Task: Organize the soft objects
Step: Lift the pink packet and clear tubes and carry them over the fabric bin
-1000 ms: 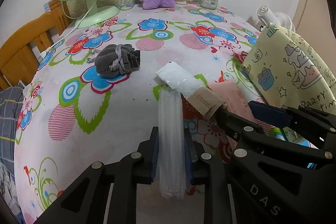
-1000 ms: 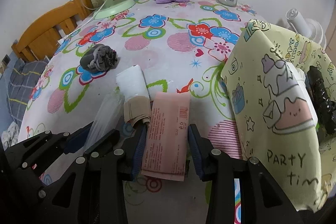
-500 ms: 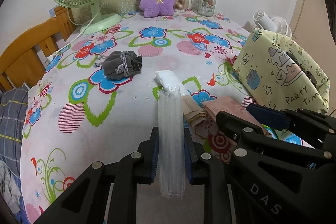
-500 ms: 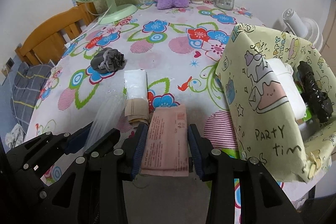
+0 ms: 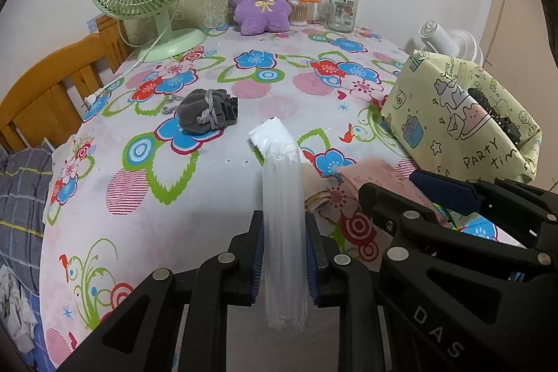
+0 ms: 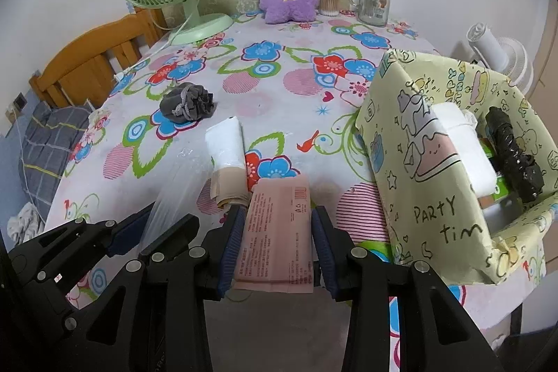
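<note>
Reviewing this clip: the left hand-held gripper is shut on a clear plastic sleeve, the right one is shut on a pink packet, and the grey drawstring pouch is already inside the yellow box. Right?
Not quite. The grey drawstring pouch lies on the floral tablecloth, apart from the yellow box, as the right wrist view shows. The rest holds: the left hand-held gripper is shut on the clear plastic sleeve, the right hand-held gripper on the pink packet.

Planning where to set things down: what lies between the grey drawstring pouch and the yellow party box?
In both wrist views, only bare flowered tablecloth lies between the grey drawstring pouch and the yellow party box.
</note>
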Available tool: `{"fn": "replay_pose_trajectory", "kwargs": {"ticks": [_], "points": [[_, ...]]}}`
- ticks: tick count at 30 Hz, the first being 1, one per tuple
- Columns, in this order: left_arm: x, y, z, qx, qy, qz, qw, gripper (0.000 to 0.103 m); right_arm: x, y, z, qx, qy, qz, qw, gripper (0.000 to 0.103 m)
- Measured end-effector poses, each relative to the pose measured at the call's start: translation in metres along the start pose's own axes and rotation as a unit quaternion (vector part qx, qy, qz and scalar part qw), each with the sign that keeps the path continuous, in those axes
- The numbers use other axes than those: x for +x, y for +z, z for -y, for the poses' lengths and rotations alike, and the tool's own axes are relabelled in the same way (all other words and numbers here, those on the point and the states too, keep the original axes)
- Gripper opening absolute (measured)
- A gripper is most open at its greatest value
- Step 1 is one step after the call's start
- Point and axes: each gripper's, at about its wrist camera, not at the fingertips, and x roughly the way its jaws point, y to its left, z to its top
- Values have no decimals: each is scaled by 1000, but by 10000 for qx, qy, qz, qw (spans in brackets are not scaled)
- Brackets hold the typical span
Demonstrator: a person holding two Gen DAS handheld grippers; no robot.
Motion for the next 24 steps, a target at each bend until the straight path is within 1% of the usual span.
{"fn": "replay_pose_trajectory", "kwargs": {"ticks": [11, 16, 24], "points": [[-26, 12, 9, 89, 26, 268, 9996, 20, -28, 9, 6, -11, -36, 257, 9997, 44], [-39, 19, 17, 153, 47, 403, 9991, 20, -47, 13, 9, -66, -118, 461, 9988, 44], [-53, 26, 31, 283, 58, 553, 9981, 20, -67, 15, 19, -32, -207, 624, 9978, 44]]}}
